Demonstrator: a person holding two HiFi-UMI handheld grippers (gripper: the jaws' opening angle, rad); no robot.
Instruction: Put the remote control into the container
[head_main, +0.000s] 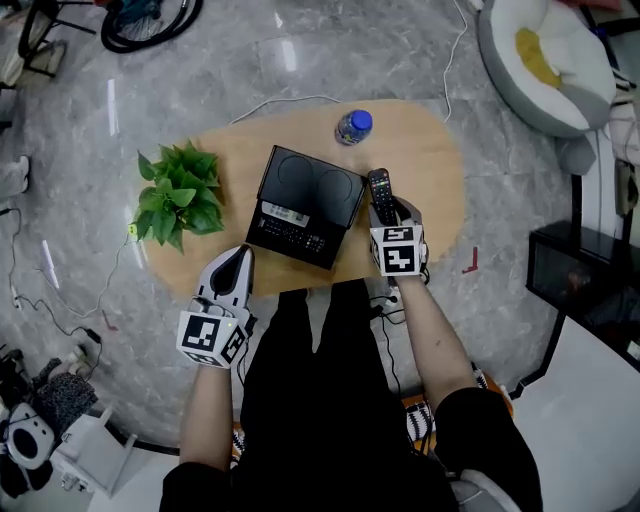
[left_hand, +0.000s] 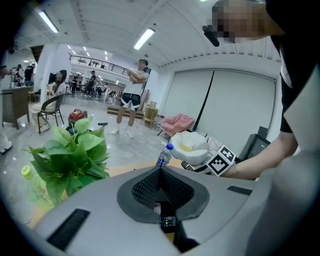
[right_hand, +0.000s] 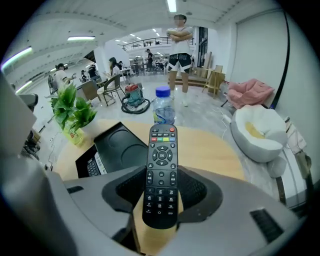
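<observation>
A black remote control (head_main: 380, 188) (right_hand: 161, 175) with coloured buttons at its far end sits between the pads of my right gripper (head_main: 388, 212) (right_hand: 161, 189), which press on its lower half. It points away from me, just right of the black container (head_main: 305, 205) (right_hand: 117, 150). That open box shows two round recesses in one half and a keyed panel in the near half. My left gripper (head_main: 237, 262) (left_hand: 160, 170) is shut and empty at the table's near edge, in front of the container's left corner.
On the oval wooden table (head_main: 425, 165) a water bottle (head_main: 353, 126) (right_hand: 163, 107) with a blue cap stands behind the container. A potted green plant (head_main: 180, 195) (left_hand: 65, 160) stands on the left end. A round pet bed (head_main: 545, 60) lies on the floor at the far right.
</observation>
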